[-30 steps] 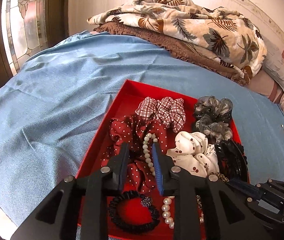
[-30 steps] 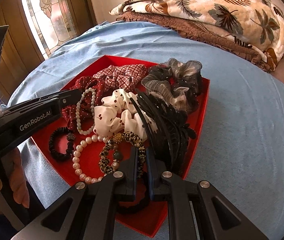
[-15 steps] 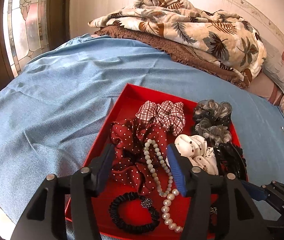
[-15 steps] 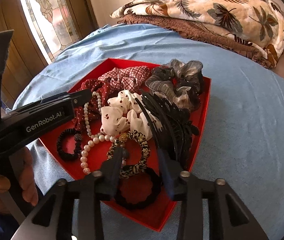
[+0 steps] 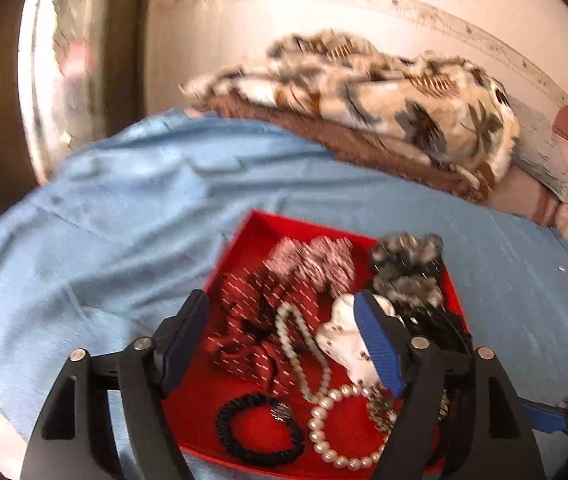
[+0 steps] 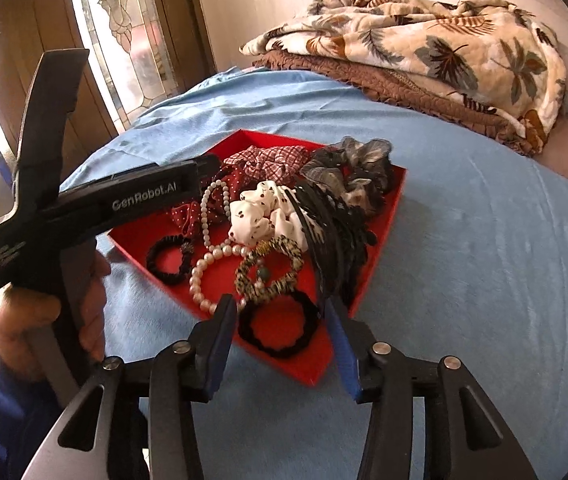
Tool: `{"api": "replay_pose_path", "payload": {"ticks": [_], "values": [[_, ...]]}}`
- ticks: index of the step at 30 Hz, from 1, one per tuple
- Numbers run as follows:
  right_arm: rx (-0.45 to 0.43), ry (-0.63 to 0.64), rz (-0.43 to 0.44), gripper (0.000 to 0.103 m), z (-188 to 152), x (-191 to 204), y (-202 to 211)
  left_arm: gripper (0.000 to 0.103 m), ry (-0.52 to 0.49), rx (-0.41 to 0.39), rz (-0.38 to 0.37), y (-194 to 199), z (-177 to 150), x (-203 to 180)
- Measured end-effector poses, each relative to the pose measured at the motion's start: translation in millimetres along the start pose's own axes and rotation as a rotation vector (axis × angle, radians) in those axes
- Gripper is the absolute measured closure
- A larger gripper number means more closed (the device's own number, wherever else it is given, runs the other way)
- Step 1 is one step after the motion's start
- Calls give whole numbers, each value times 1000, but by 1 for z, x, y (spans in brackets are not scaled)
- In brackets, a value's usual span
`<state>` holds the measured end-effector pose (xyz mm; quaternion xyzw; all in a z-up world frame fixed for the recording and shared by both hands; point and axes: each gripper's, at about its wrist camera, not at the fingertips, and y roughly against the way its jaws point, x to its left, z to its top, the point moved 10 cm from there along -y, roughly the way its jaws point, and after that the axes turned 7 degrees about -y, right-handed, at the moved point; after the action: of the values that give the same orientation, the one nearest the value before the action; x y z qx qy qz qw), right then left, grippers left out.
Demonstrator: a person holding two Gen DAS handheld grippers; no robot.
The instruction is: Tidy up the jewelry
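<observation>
Left gripper [image 5: 282,334]: jaws opening, nothing pinched. Pearl necklace [image 5: 304,356] lies loose between the fingers on the red tray [image 5: 252,232], not touched. A second ago these jaws were nearly shut around that strand over the dotted red scrunchie [image 5: 244,320]; now they're wide and backed up off the tray. Left view is motion-blurred.

Tray contents, 9 o'clock to 3 o'clock in the right view: small black hair tie [image 6: 168,260], big-pearl bracelet [image 6: 208,272], white cherry scrunchie [image 6: 260,212], leopard bead bracelet [image 6: 268,268], black claw clips [image 6: 336,232]. Plaid scrunchie [image 6: 272,160] and grey scrunchie [image 6: 348,168] sit at 12 o'clock. All inside the tray, on the blue sheet [image 6: 464,240].

Right gripper [image 6: 280,314]: jaws opening too, empty. Black velvet hair tie [image 6: 280,328] sits under the gap, at the tray's 6 o'clock corner, no pad contact. A second ago these jaws were almost closed low over it; now spread and pulled back.

Read: both claws have just released. Looks like placement is done or close. Everything is in the tray, though piled rather than sorted.
</observation>
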<state>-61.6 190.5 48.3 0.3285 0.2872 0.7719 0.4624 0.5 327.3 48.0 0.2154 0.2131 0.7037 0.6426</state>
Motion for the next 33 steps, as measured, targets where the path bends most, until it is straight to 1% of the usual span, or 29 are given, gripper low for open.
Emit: {"api": "replay_pose_path", "payload": {"ticks": [1, 2, 3, 4, 6, 7, 8, 10, 13, 15, 17, 19, 22, 24, 25, 28, 33], "values": [[-6, -4, -3, 48, -2, -4, 5, 21, -8, -41, 60, 8, 3, 3], [-12, -10, -8, 47, -5, -8, 9, 18, -14, -68, 104, 13, 5, 5], [-14, -15, -11, 45, -6, -11, 12, 17, -25, -110, 178, 23, 8, 9], [-18, -23, -16, 45, -9, -16, 16, 16, -35, -146, 236, 32, 9, 12], [-24, -49, -24, 45, -14, -27, 23, 11, -44, -187, 301, 47, 8, 13], [-27, -64, -26, 45, -15, -33, 26, 6, -42, -203, 321, 54, 7, 14], [-29, -73, -28, 45, -17, -37, 28, 4, -38, -219, 343, 63, 4, 14], [-41, -99, -33, 45, -19, -47, 36, 4, -38, -224, 352, 75, 1, 13], [-62, -124, -37, 45, -21, -58, 46, 4, -43, -193, 330, 92, -2, 8], [-77, -134, -36, 45, -22, -62, 53, 3, -49, -197, 340, 108, -1, 4], [-93, -138, -38, 45, -23, -65, 59, 0, -49, -219, 361, 127, 2, -1], [-116, -143, -41, 44, -23, -68, 67, 0, -23, -260, 381, 153, 7, -5], [-152, -149, -48, 41, -24, -73, 79, 0, 3, -312, 411, 181, 14, -10], [-172, -150, -50, 40, -24, -75, 85, 0, 10, -332, 398, 193, 18, -15], [-181, -150, -51, 40, -24, -75, 89, 0, 12, -338, 377, 198, 20, -19], [-205, -145, -63, 37, -23, -77, 96, 0, 4, -337, 336, 207, 24, -29], [-249, -123, -85, 34, -23, -74, 110, 0, 29, -322, 318, 218, 22, -38]]}}
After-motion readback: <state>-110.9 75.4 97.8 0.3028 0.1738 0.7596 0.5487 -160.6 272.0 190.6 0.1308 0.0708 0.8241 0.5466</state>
